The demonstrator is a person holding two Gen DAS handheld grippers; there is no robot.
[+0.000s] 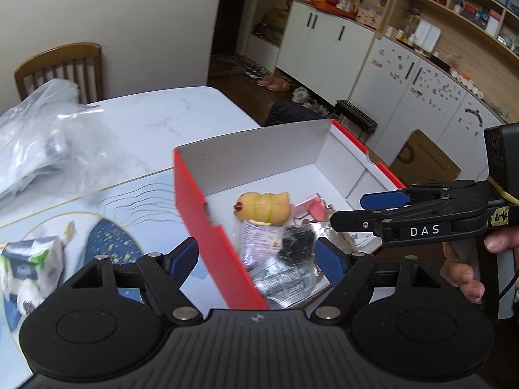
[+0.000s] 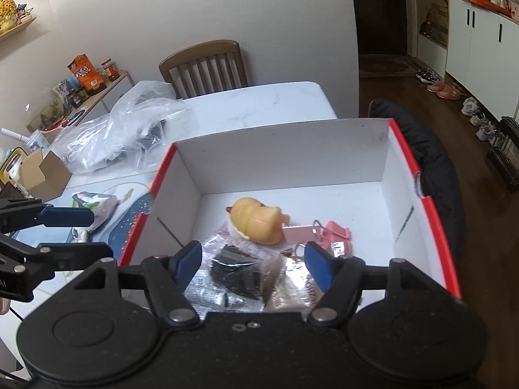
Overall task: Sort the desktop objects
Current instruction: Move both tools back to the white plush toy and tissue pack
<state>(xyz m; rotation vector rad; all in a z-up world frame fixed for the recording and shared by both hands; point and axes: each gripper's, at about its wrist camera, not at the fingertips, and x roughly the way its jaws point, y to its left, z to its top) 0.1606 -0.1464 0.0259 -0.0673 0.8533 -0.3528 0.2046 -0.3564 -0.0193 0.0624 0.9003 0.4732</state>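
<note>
1. R gripper (image 2: 253, 265): jaws wide, nothing between the pads; hangs over the near end of the red box (image 2: 434, 214), pointing down into it.
2. Directly under it, on the box floor: black item in a clear bag (image 2: 235, 270), w/ printed packets (image 2: 211, 295) and a foil pack (image 2: 292, 278) around it.
3. Further in: yellow toy (image 2: 256, 218) on its side, mid-floor; pink clip (image 2: 334, 231) just beside it, twd the box's right wall.
4. L gripper (image 1: 258, 261): jaws wide too, empty; straddles the box's near-left wall, one finger outside, one inside.
5. Outside the box, left: blue/white packet (image 1: 32, 259) on a patterned mat (image 1: 110, 240).
6. Beyond the box's far-left corner: clear plastic bag (image 2: 123, 133) on the white table (image 2: 259, 103); wooden chair (image 2: 204, 64) behind.
</note>
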